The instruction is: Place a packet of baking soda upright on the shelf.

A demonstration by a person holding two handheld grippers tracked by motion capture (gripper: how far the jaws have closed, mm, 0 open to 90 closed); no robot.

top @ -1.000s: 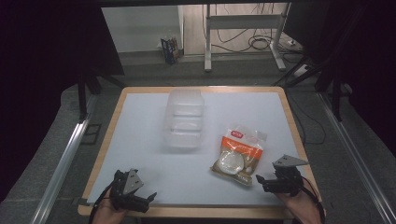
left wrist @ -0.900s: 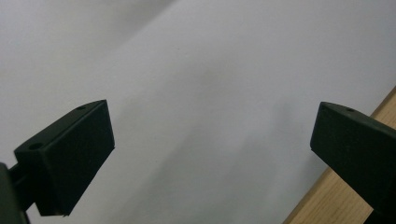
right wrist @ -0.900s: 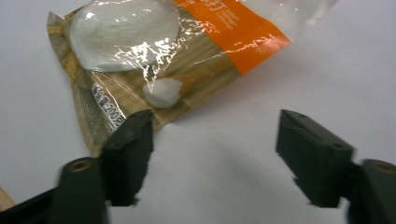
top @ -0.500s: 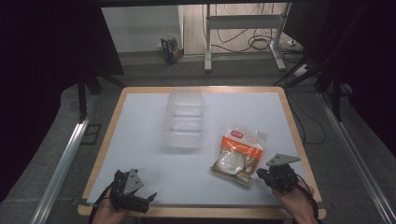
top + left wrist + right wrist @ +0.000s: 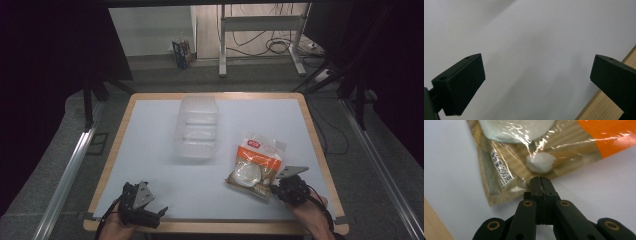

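Snack bag [image 5: 256, 165]: clear plastic, orange top panel with red label, tan wood-grain print, round white pieces inside. Lies flat on white tabletop [image 5: 150, 150], right of centre, tilted, orange end away. Near edge pinched.

I see the snack bag [image 5: 529, 152] as glossy, crinkled clear plastic film over a printed wood-grain and orange pattern. The clear container [image 5: 197, 127] looks like thin translucent plastic. The table [image 5: 165, 185] has a smooth matt white top with a pale wood edge, and my right gripper [image 5: 540, 182] is matt black plastic.
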